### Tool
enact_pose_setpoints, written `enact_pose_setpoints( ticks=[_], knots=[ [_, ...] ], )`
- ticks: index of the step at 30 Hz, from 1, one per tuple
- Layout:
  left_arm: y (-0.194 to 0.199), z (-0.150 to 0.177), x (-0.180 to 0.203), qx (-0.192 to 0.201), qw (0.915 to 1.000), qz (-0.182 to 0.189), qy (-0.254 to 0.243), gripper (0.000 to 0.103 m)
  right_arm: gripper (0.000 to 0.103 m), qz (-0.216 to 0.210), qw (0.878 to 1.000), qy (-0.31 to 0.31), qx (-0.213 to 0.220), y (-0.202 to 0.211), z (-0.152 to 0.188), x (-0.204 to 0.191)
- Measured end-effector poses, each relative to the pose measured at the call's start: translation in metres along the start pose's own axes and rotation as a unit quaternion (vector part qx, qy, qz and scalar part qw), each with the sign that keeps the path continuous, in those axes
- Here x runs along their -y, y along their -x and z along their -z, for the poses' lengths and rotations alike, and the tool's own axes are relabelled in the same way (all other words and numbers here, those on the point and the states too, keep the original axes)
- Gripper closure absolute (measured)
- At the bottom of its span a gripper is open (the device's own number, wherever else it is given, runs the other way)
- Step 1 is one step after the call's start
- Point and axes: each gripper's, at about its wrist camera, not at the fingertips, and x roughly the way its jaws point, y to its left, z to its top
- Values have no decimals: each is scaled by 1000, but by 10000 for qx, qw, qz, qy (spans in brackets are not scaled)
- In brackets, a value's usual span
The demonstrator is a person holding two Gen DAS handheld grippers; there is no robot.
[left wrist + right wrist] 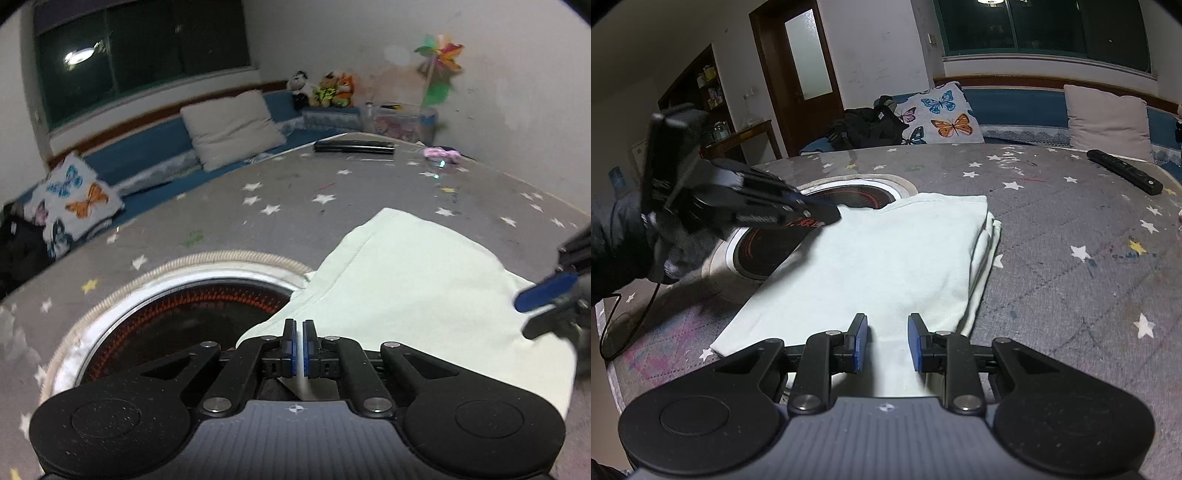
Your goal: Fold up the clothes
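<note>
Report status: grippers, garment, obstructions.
Left gripper shut on cloth edge. Right gripper open over near edge. Cloth folded flat, one corner over round burner. Remote well clear.

You work over a round table [1052,236] covered in grey cloth with white stars. On it lie the folded pale-green garment [886,258], partly overlapping the inset round burner [192,314], a black remote [1124,175] near the far edge, and what may be a pink trinket [441,152].
</note>
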Motion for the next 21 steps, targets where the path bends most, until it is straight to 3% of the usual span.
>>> enact_pose_setpoints(
  ticks=[9,11,13,15,17,19,21],
  knots=[
    [9,4,-30,-117,9941,-666,847,90,80,-3,10000,-27,-6,0,-1,1],
    [23,7,-25,-90,9934,-701,902,70,78,45,10000,-22,-13,1,-3,-1],
    [39,10,-15,7,9936,-709,880,54,70,86,10000,-21,9,2,-4,-4],
    [53,13,-4,82,9938,-672,887,47,67,95,9999,17,50,5,-4,-9],
    [62,18,8,125,9932,-638,963,24,67,103,9999,55,91,7,-4,-14],
    [72,23,20,168,9926,-604,1038,7,63,112,9998,93,132,10,-4,-19],
    [82,29,32,211,9919,-570,1113,5,62,122,9998,109,132,11,-3,-22]
  ],
)
